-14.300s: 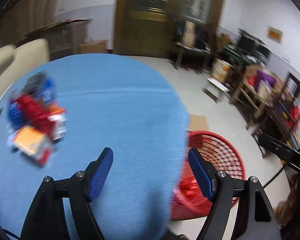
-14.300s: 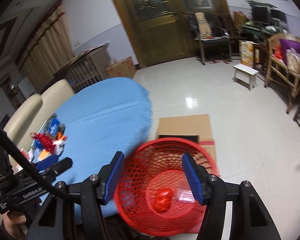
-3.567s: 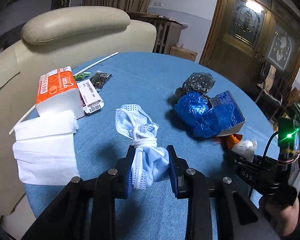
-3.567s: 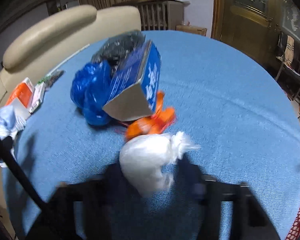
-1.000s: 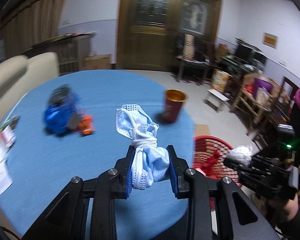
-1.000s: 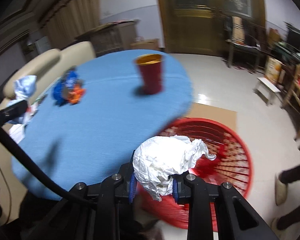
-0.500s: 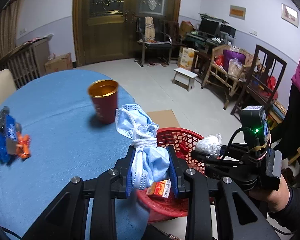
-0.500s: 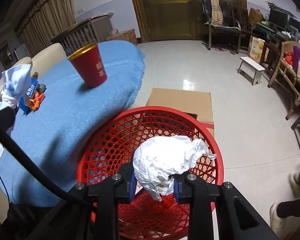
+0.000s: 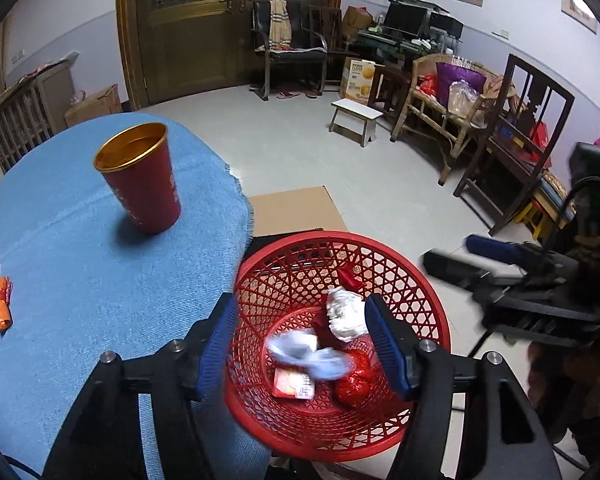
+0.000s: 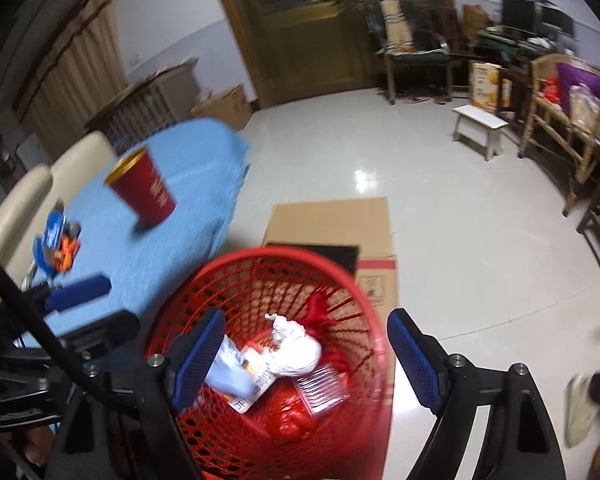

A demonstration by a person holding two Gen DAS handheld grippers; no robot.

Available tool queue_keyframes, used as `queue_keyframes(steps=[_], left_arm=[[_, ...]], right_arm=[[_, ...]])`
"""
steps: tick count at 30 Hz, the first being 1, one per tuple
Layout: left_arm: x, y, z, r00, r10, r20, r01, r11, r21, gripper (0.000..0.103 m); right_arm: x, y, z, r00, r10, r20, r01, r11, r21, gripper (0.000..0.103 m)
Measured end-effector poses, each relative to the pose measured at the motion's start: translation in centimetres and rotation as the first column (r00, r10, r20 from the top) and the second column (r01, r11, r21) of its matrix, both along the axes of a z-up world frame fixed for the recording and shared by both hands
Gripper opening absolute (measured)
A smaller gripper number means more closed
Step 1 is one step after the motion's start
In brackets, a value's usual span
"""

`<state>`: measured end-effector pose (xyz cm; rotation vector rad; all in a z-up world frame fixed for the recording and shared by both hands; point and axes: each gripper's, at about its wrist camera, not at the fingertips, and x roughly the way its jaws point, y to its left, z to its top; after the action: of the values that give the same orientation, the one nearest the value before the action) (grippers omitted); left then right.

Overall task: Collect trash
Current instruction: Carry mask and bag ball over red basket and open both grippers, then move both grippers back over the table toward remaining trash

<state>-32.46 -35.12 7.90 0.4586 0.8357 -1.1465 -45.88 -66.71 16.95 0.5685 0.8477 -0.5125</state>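
Legible text is scarce. Red paper cup with gold rim [image 10: 146,193], standing on the blue-clothed desk [image 10: 188,184]: pale characters printed down its side, too blurred to read. White cardboard carton with orange fruit pictures [image 9: 358,80], on the floor by the chairs: dark lettering at its top, not readable. Small red-and-white card [image 9: 294,385] lying in the red plastic mesh basket [image 9: 428,292]: printed marks, illegible.

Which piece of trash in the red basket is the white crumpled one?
The crumpled white paper wad in the red basket. The face mask beside it is pale blue and floppy; the bag below is red.
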Motion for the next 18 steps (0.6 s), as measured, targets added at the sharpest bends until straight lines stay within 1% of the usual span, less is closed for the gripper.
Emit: queue_keyframes(steps=[3,5,9,11,14,18], left_arm=[[1.0,1.2,0.9,0.999,0.034,-0.001,-0.034,0.999,-0.023,0.067],[1.7,2.0,1.4,0.998,0.064,0.001,-0.064,0.997,-0.039,0.069],[3.5,5.6,2.8,0.988,0.155,-0.003,-0.155,0.985,-0.078,0.069],[4.3,7.3,3.2,0.979,0.203,0.006,-0.202,0.976,-0.085,0.069],[5.2,10.2,3.5,0.964,0.267,0.009,-0.265,0.959,-0.099,0.070],[6.8,14.8,3.6,0.930,0.368,-0.001,-0.366,0.924,-0.116,0.070]], right_arm=[[-1.3,-0.8,1.3,0.999,-0.040,0.022,0.040,0.999,-0.019,0.086],[-1.7,-1.1,2.2,0.998,-0.056,0.036,0.057,0.998,-0.029,0.086],[-1.5,-0.6,3.3,0.997,-0.049,0.058,0.050,0.998,-0.027,0.086],[-1.0,0.3,3.8,0.997,-0.024,0.074,0.026,0.999,-0.028,0.086],[0.6,2.3,4.1,0.996,0.042,0.082,-0.040,0.999,-0.022,0.086],[3.4,6.0,4.7,0.985,0.154,0.084,-0.152,0.988,-0.027,0.086]])
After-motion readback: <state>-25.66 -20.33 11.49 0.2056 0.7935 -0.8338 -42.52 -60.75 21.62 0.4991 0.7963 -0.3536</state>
